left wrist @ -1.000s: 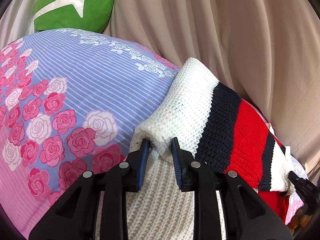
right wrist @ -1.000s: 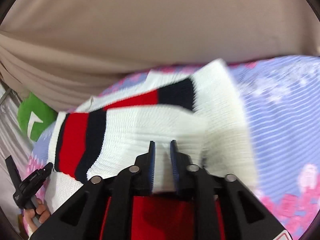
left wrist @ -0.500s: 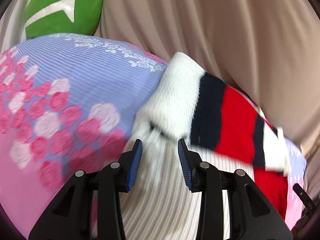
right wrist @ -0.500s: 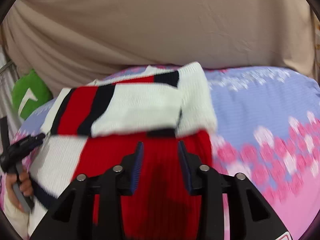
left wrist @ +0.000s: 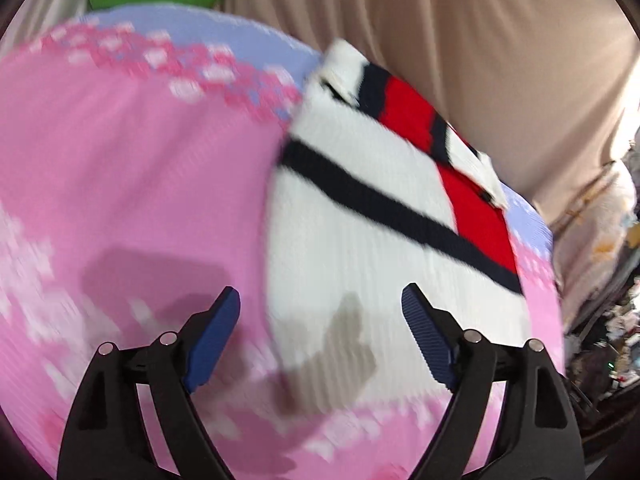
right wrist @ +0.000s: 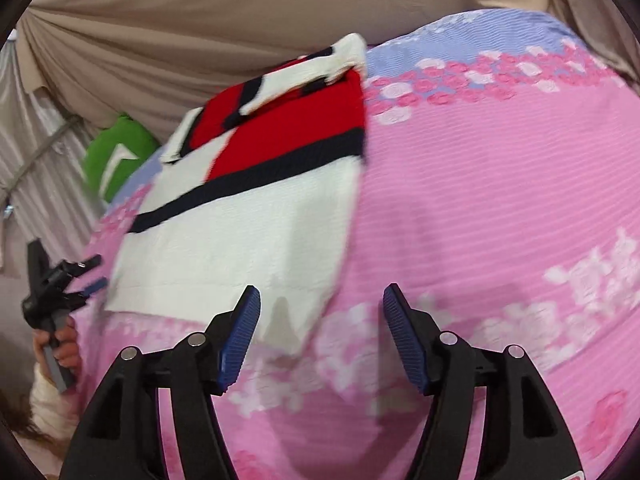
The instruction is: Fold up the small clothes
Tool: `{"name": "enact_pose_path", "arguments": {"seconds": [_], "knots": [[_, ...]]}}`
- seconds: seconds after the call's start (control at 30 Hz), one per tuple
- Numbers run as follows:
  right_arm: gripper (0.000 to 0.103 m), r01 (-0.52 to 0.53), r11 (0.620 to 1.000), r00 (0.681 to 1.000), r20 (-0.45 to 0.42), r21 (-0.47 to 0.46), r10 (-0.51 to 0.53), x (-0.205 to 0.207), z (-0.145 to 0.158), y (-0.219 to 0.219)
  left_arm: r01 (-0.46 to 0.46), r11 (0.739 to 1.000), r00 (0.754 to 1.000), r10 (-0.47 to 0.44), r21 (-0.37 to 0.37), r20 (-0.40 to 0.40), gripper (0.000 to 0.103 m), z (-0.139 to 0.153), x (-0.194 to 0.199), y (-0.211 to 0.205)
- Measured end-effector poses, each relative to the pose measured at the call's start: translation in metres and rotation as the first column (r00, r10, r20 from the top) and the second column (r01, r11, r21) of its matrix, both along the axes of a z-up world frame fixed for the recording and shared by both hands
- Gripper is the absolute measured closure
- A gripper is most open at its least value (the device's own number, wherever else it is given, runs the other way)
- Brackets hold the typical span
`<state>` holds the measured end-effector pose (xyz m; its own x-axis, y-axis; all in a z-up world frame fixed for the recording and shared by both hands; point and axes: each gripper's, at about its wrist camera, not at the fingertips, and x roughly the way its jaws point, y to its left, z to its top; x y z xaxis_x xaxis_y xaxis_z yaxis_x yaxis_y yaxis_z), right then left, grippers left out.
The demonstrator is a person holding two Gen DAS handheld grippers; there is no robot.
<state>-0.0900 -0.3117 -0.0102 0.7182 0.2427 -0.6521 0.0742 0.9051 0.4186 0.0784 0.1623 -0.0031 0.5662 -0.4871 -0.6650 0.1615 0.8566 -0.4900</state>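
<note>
Sweater folding is what we are partway through, and both our tools are free of the knit. Our left hand-held gripper [left wrist: 320,336] has its jaws opening wide, with nothing pinched; only the near white hem lies below the gap. Our right hand-held gripper [right wrist: 320,340] is also opening and grips nothing, its blue pads hanging over the sweater's near right corner and the bedding beside it. In the right wrist view the left tool shows again at the far left, held in a hand [right wrist: 60,344].

Just beyond the fingers, the striped knit sweater [left wrist: 360,220] lies flat on the pink floral bedspread [left wrist: 120,168], white below a navy stripe, red above it. At its far end the sleeves [right wrist: 280,88] look turned in across the chest. A green cushion [right wrist: 116,152] sits behind, against a beige curtain [right wrist: 200,20].

We judge the sleeve folds done; the body seems still full length, so folding it over remains.
</note>
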Motion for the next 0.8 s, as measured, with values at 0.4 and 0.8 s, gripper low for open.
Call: {"name": "enact_pose_path", "arguments": {"seconds": [0.4,0.8], "knots": [[0.061,0.056,0.997,0.998,-0.007,0.045,-0.055,0.018,-0.002,0.023,-0.024,1.000,0.999,0.024,0.003,0.035,0.061,-0.008,-0.015,-0.025],[0.094,0.060,0.992,0.989,0.125,0.112,-0.074,-0.013,0.009,0.019,-0.004,1.000,0.998,0.006,-0.030,0.062,0.092,0.007,-0.038,-0.016]]}}
